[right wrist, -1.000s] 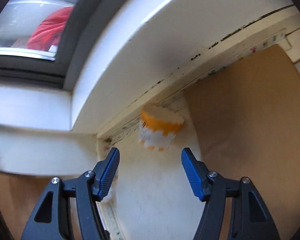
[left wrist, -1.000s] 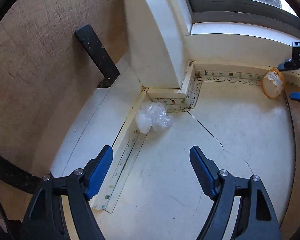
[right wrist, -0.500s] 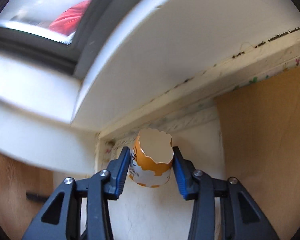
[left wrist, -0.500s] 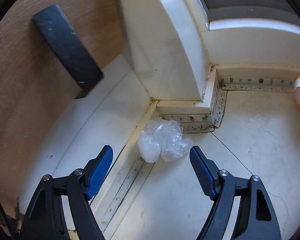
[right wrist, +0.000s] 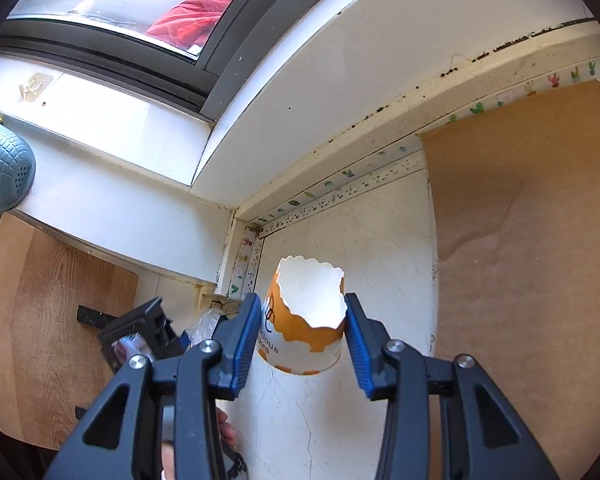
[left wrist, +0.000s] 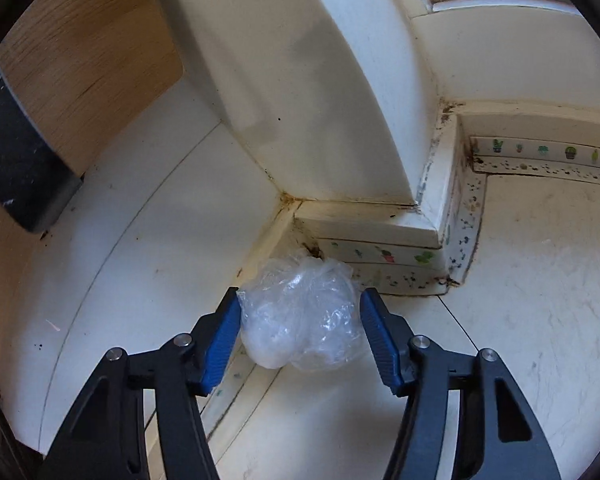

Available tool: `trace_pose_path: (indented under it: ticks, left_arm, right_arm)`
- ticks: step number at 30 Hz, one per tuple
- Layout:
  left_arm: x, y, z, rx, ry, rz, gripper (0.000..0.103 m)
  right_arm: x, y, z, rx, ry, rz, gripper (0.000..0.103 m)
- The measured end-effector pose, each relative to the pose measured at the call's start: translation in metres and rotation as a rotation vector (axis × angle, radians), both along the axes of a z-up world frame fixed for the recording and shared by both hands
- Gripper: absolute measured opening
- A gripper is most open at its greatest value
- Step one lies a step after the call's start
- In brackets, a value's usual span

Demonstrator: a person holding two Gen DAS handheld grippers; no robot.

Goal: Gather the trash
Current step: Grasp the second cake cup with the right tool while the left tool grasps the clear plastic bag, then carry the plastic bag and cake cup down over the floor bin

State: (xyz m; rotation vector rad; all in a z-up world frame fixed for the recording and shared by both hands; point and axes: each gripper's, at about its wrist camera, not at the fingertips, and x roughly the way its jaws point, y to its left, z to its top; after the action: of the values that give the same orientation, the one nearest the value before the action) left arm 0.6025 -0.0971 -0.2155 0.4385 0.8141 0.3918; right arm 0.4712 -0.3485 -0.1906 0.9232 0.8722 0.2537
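A: Plastic first. The crumpled clear plastic wad (left wrist: 300,316) now sits right between the blue pads of our left gripper (left wrist: 300,336), where a second ago it lay well ahead of us against the taped corner trim (left wrist: 383,256). We have moved in over it, and the jaws have come in from wide to a middling gap. The left pad touches the wad's edge; the right pad looks just clear of it, so we would not call it held yet.

B: And on the other side, our right gripper (right wrist: 301,336) has closed on the torn orange paper cup (right wrist: 305,320). A second ago it lay ahead of the open fingers, near the skirting; now both pads press its sides, ragged rim pointing away from us, and it seems lifted off the white floor (right wrist: 339,420).

A: So 1 of 2 pieces is secured, by our reckoning, and the 2nd is one squeeze away.

B: The wad is soft and will likely collapse as we close, so we should close fully before lifting. The cup is thin, and too hard a grip could crush it.

A: No bin shows ahead of either gripper, only a blue basket (right wrist: 2,172) far off to the upper left of the right one.
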Motion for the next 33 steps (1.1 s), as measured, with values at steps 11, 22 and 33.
trace_pose_path:
  ticks: [11,22,33]
  left_arm:
    - [-0.015,0.005,0.002,-0.040,0.051,-0.056,0.025]
    - [-0.104,0.016,0.047,-0.162,0.080,-0.146,0.023]
    - [-0.227,0.054,0.085,-0.290,0.119,-0.270,0.023]
  right_arm:
    - [-0.012,0.022,0.006,-0.013,-0.001,0.055,0.042]
    - [-0.077,0.053,0.051,-0.037,-0.057,0.087,0.042]
    - [-0.187,0.101,0.095,-0.120,-0.094,0.036,0.042]
